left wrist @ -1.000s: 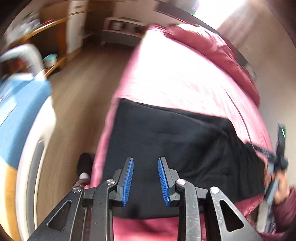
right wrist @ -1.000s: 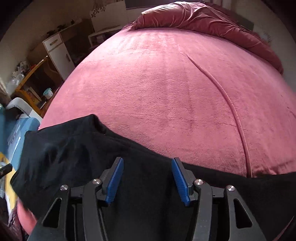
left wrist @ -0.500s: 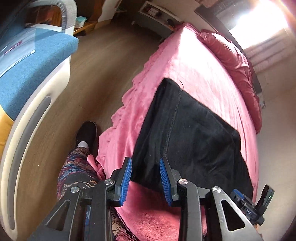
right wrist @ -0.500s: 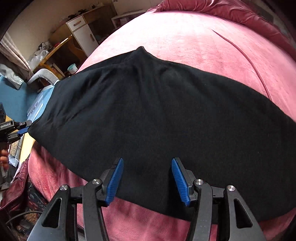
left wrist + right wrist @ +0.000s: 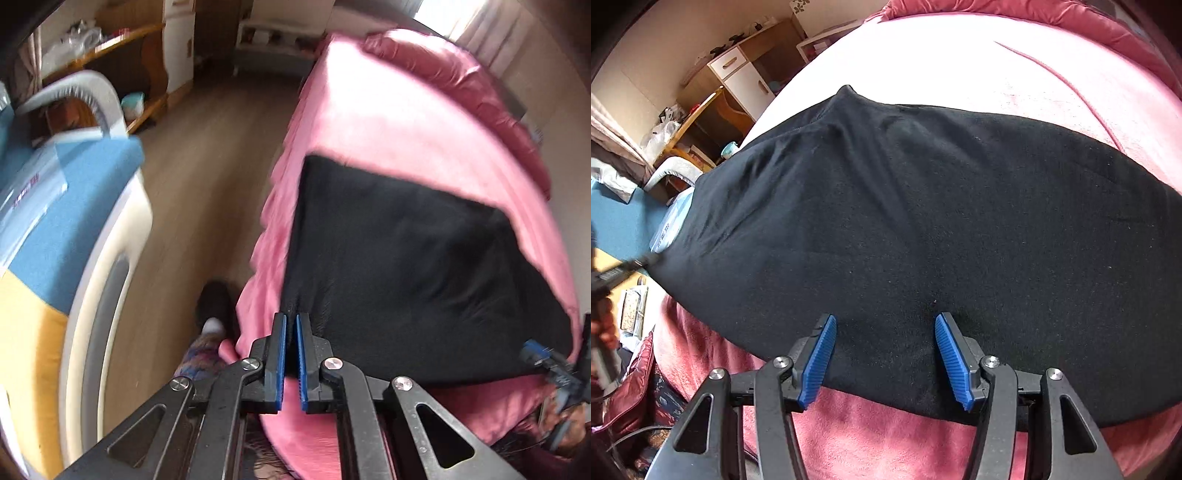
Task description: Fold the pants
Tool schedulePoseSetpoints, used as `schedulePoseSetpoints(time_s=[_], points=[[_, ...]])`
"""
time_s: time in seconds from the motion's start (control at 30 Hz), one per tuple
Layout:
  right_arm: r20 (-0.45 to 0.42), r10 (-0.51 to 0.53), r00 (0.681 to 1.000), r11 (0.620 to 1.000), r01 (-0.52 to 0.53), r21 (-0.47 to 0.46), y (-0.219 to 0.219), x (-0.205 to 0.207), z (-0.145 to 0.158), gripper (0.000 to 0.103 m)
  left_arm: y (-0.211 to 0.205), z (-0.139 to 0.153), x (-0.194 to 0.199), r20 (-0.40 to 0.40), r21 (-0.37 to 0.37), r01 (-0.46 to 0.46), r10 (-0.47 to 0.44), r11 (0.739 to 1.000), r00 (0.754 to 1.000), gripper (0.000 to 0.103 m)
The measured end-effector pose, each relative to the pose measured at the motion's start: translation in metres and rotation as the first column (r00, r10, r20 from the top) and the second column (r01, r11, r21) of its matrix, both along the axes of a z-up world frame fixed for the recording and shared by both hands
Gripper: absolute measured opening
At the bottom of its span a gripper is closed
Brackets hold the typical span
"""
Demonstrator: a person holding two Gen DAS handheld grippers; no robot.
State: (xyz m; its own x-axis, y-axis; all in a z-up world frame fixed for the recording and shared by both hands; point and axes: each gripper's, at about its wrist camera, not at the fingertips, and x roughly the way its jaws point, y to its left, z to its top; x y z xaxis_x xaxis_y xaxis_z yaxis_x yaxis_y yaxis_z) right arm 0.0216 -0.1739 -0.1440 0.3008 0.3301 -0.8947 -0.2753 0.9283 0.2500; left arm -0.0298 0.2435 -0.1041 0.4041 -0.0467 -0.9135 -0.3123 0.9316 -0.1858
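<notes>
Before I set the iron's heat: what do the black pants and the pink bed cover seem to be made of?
The black pants look like a soft matte knit, maybe cotton jersey: no sheen, fine lint specks, gentle ripples. The pink bed cover looks like plush fleece or velour: a short fuzzy nap with a faint sheen. Neither fibre can be confirmed by sight.

Left wrist view: looks steeply down along the left gripper (image 5: 290, 325) from the bed's near corner, close above the pants (image 5: 406, 277); floor (image 5: 207, 192) left, bed (image 5: 388, 122) stretching away right. Right wrist view: looks steeply down along the right gripper (image 5: 884, 321), close over the pants (image 5: 905, 221), facing across the bed (image 5: 960, 66). Shared: pants, pink bedcover, far furniture; each view catches the other gripper at its edge.
</notes>
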Motion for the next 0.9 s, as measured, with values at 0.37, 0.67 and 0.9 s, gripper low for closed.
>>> schedulePoseSetpoints(time_s=[0.37, 0.67, 0.9], points=[[0.006, -0.013, 1.000, 0.998, 0.013, 0.055, -0.006, -0.003, 0.004, 0.067, 0.001, 0.029, -0.008, 0.045, 0.092, -0.056, 0.052, 0.994, 0.998, 0.030], [-0.035, -0.396, 0.918, 0.867, 0.386, 0.314, -0.145, -0.020, 0.032, 0.065, -0.032, 0.074, 0.002, 0.214, 0.050, -0.016, 0.005, 0.999, 0.977, 0.033], [-0.111, -0.788, 0.605, 0.508, 0.742, 0.438, -0.315, -0.088, 0.029, 0.042, -0.116, 0.058, 0.029, 0.171, -0.060, 0.231, -0.218, 0.971, 0.961, 0.033]])
